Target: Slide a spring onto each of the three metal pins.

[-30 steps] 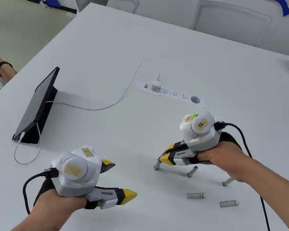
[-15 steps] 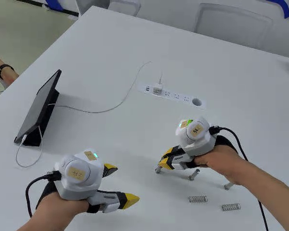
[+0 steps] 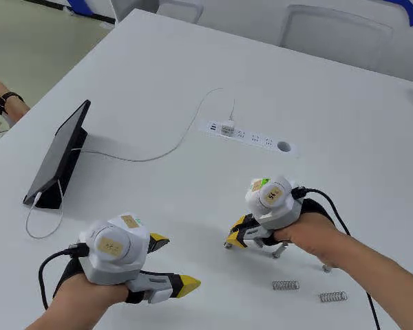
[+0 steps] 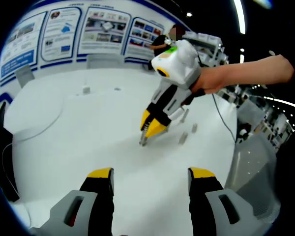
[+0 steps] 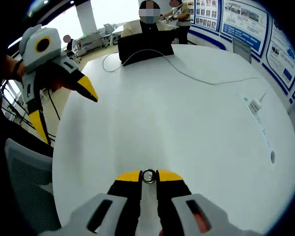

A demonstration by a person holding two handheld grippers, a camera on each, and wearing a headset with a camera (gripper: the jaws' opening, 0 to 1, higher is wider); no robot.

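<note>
The metal pin (image 3: 228,245) furthest left stands on the white table (image 3: 158,62). The right gripper (image 3: 237,238) is clamped on its top, jaws drawn together around it. In the right gripper view the pin's round end sits pinched between the yellow tips.

Since a second ago the pins and springs have kept their places, though the whole head view has shifted. The right gripper's body has sunk lower over them, and the right hand (image 3: 316,234) now hides more of the middle pin.

There are three pins: the held one, a second pin (image 3: 278,252) just under the hand, and a third pin (image 3: 325,268) further right. Two loose springs, the near spring (image 3: 286,284) and the far spring (image 3: 332,297), lie flat on the person's side of the pins. I cannot tell whether a spring already sits on the held pin.

The left gripper (image 3: 173,261) hovers well apart to the left, jaws wide, holding nothing. Beyond lies a power strip (image 3: 251,136), with a white cable (image 3: 158,152) running to a propped tablet (image 3: 58,155).
</note>
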